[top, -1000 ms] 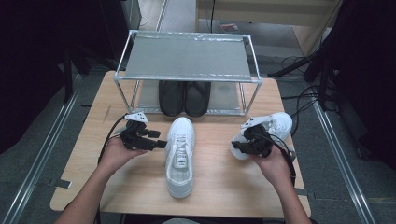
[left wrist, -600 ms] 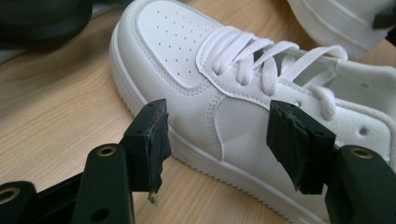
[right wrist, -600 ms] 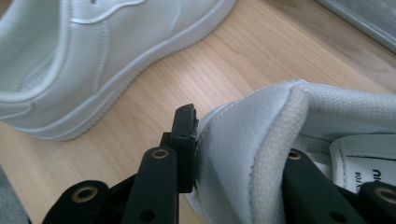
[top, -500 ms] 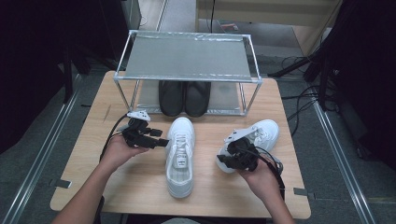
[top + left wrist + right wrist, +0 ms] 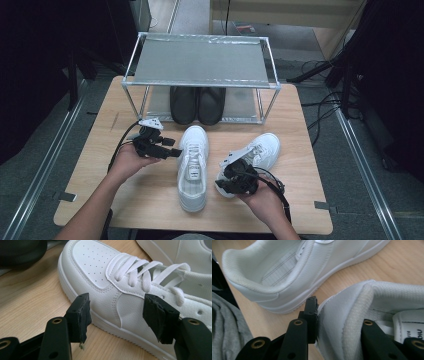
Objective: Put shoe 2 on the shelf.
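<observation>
The right gripper (image 5: 227, 182) is pinching the right sneaker's (image 5: 262, 150) heel wall, palm upturned; the left gripper (image 5: 172, 148), jaws spread, is pointing level at the middle sneaker (image 5: 192, 167).

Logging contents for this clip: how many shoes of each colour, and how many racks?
White sneakers: 2, one in the middle, one gripped at the heel
Black shoes: 2, under the rack
Metal shoe rack: 1
Total: 5
</observation>
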A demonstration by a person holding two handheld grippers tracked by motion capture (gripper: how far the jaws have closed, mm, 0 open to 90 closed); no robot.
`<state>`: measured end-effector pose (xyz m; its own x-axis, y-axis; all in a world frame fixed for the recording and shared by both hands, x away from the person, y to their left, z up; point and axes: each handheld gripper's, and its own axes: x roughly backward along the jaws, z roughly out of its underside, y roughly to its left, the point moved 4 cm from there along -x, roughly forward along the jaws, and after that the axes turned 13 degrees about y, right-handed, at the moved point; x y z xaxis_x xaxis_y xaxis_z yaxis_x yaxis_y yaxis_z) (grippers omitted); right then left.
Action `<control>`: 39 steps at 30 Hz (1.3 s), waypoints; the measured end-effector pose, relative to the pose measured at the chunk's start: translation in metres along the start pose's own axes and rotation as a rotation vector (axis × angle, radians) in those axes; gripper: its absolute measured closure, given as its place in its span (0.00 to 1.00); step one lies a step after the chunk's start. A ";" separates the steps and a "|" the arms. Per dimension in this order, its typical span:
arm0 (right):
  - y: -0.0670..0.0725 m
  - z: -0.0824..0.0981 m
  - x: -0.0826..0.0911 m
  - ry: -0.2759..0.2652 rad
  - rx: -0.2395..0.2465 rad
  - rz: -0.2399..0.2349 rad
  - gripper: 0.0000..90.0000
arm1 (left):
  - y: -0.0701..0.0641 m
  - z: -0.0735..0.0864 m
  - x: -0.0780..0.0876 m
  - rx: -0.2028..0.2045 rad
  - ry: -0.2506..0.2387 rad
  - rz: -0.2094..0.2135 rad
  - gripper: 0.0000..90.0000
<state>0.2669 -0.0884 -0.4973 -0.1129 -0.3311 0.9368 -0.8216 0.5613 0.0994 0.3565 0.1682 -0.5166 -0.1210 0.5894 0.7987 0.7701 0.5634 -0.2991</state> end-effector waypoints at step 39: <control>-0.025 0.020 0.047 -0.332 -0.054 -0.126 0.75 | -0.003 0.001 0.002 -0.019 -0.013 -0.024 0.43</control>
<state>0.2708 -0.1329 -0.4622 -0.1954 -0.6241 0.7565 -0.8109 0.5366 0.2333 0.3530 0.1681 -0.5147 -0.1478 0.5835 0.7985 0.7785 0.5667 -0.2700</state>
